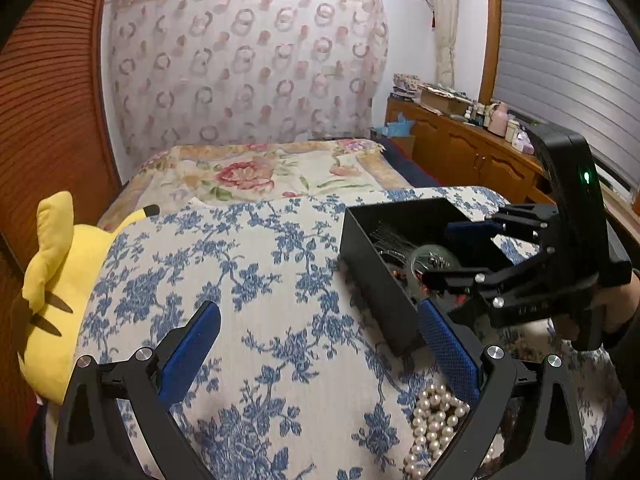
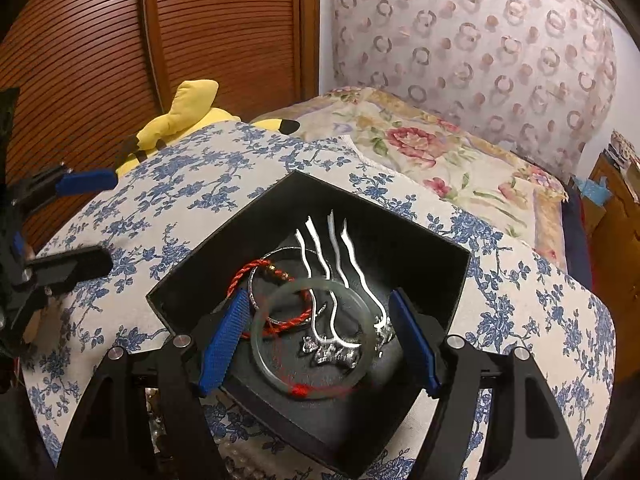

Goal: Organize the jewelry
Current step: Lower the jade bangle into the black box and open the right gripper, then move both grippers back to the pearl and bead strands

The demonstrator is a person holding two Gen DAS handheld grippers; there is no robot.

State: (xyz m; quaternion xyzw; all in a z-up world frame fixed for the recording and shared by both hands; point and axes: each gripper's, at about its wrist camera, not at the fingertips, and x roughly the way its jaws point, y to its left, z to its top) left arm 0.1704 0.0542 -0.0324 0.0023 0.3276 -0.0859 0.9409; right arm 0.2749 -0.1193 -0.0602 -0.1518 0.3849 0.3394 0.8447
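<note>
A black box (image 2: 420,236) stands on the blue floral cloth (image 1: 256,264). Inside lie silver hairpins (image 2: 352,264), a red cord bracelet (image 2: 244,272) and a pale jade bangle (image 2: 264,352) with red thread. My right gripper (image 2: 320,296) reaches into the box, open, its blue pads on either side of the bangle. The left pad is at the rim and a gap shows at the right pad. The same gripper (image 1: 440,254) shows over the box (image 1: 372,280) in the left wrist view. My left gripper (image 1: 320,308) hangs open over bare cloth. A pearl necklace (image 1: 436,420) lies by its right finger.
A yellow plush toy (image 1: 52,276) rests at the cloth's left edge. Behind it is a bed with a flowered cover (image 1: 260,172). A wooden wardrobe (image 1: 44,100) stands on the left. A wooden cabinet (image 1: 472,148) with bottles runs along the right wall.
</note>
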